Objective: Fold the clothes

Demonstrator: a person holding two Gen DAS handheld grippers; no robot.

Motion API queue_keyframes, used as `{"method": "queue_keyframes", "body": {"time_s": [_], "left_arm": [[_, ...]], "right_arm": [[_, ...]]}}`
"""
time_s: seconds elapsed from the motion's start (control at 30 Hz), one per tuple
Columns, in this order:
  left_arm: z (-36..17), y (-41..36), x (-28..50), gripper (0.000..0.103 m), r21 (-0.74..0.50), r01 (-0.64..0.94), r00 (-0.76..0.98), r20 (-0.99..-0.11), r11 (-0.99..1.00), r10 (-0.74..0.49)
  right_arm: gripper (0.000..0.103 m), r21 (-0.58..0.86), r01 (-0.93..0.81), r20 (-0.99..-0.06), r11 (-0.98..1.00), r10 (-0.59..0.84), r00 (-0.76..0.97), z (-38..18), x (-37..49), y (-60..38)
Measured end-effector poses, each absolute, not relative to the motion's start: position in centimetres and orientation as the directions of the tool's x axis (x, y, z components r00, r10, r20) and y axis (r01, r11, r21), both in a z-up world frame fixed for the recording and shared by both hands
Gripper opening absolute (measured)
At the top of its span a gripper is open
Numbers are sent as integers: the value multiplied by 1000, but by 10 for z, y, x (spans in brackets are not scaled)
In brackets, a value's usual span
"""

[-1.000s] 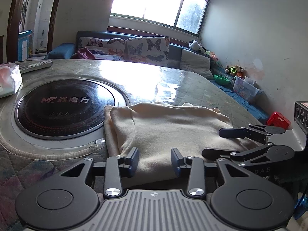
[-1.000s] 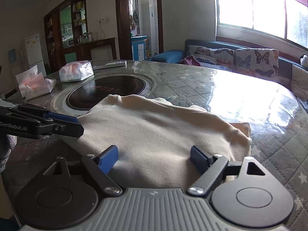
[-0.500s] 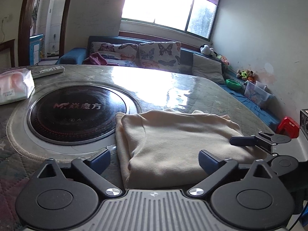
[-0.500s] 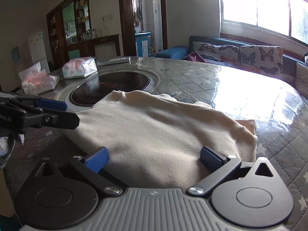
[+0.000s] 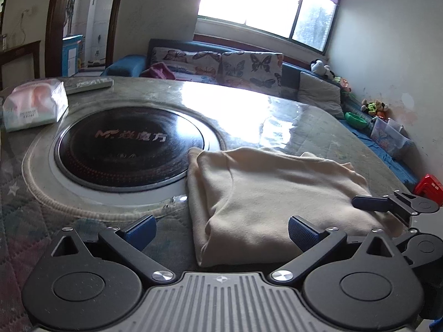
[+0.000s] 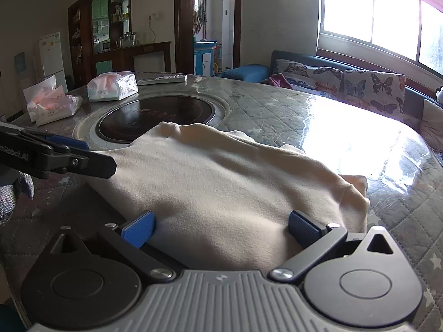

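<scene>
A cream folded garment [image 5: 265, 193] [image 6: 221, 182] lies flat on the round quilted table, just right of the black hob. My left gripper [image 5: 221, 228] stands wide open at the garment's near left corner, nothing pinched between its blue pads. The right gripper [image 6: 221, 227] is also wide open, over the garment's near edge, with the cloth lying loose between its fingers and no pad pressing on it. Each gripper shows in the other's view: the right one [image 5: 393, 207] at the garment's right side, the left one [image 6: 61, 157] at its left side.
A black round hob [image 5: 130, 146] is set in the table's middle. Tissue packs [image 6: 112, 87] [image 6: 52, 105] and a remote [image 5: 88, 84] lie beyond it. A sofa with butterfly cushions [image 5: 221, 66] runs under the window; toys and a red stool [image 5: 429, 188] sit by the right wall.
Both grippers' jaws spread from partly open to fully wide. The left gripper drew back a little from the garment and tilted, leaving the cloth lying flat.
</scene>
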State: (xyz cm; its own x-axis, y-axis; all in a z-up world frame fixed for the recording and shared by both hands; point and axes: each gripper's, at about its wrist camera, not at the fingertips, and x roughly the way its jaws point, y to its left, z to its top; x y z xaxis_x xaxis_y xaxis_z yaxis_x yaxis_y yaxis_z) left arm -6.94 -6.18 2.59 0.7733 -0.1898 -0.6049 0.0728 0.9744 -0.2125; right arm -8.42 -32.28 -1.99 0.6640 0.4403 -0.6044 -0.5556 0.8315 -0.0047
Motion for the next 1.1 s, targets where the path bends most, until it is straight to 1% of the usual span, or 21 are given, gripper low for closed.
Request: {"method": "queue_keyframes", "body": {"time_s": [0.13, 0.3, 0.5, 0.63, 0.8, 0.97, 1.1], "left_arm": [[21, -59, -70, 103, -223, 52, 763, -620, 973, -183], [22, -53, -75, 103, -209, 41, 770, -616, 977, -164], [24, -39, -82, 103, -210, -8, 788, -604, 978, -123], [24, -31, -85, 103, -218, -30, 790, -604, 975, -111], [23, -26, -89, 103, -225, -41, 791, -603, 974, -106], [26, -26, -89, 103, -224, -33, 801, -589, 974, -109], [29, -26, -83, 103, -231, -44, 807, -581, 972, -102]], "right_arm": [[103, -13, -556, -604, 831, 436, 667, -20, -85, -322], [103, -30, -557, -611, 830, 426, 667, -14, -86, -319], [103, 43, -498, -585, 866, 425, 691, 7, -82, -322], [103, -29, -478, -582, 878, 374, 722, 7, -80, -306], [103, -96, -518, -628, 850, 352, 694, -12, -83, -282], [103, -168, -519, -588, 838, 338, 735, -7, -95, -274], [103, -175, -528, -562, 831, 356, 747, 3, -94, -265]]}}
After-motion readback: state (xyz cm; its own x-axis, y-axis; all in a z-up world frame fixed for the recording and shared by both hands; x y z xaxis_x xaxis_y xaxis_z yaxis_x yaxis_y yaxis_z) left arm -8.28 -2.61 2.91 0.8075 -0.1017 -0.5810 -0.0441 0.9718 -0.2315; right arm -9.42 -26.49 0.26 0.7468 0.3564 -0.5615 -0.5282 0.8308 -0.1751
